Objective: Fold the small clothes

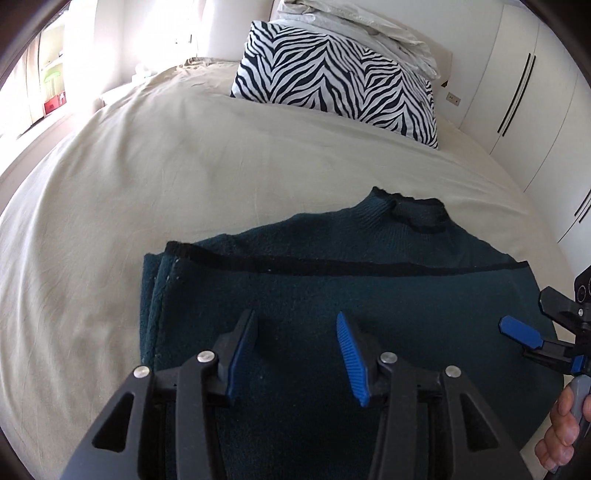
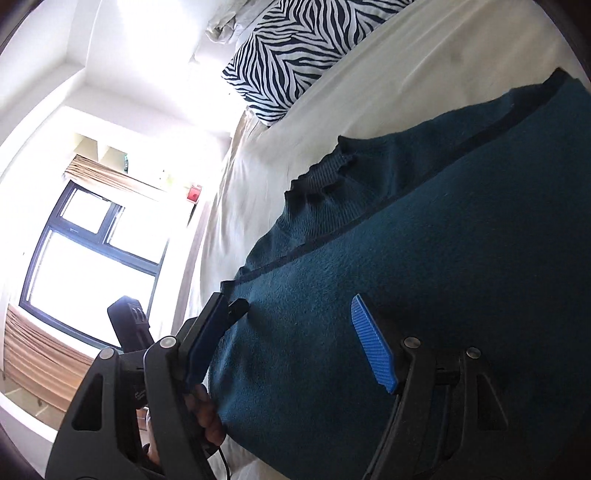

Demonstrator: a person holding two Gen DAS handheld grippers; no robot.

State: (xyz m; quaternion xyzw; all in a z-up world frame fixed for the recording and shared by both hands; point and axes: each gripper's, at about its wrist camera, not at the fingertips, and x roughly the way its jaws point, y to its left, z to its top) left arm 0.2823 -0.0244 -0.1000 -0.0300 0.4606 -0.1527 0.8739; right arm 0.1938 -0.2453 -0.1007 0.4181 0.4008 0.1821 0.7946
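A dark teal sweater (image 1: 369, 295) with black trim lies folded on the beige bed sheet (image 1: 147, 177), its collar (image 1: 406, 214) towards the pillow. My left gripper (image 1: 296, 315) hangs open just above the sweater's near part, with nothing between its blue pads. In the right wrist view my right gripper (image 2: 289, 297) is also open over the sweater (image 2: 443, 258), at its near left edge, holding nothing. From the left wrist view, the right gripper's blue pad (image 1: 517, 329) shows at the sweater's right edge, with a hand (image 1: 561, 435) on the handle.
A zebra-striped pillow (image 1: 332, 77) lies at the head of the bed, with crumpled white bedding (image 1: 362, 26) behind it. White wardrobe doors (image 1: 517, 92) stand to the right. A bright window (image 2: 92, 258) is beyond the bed's far side.
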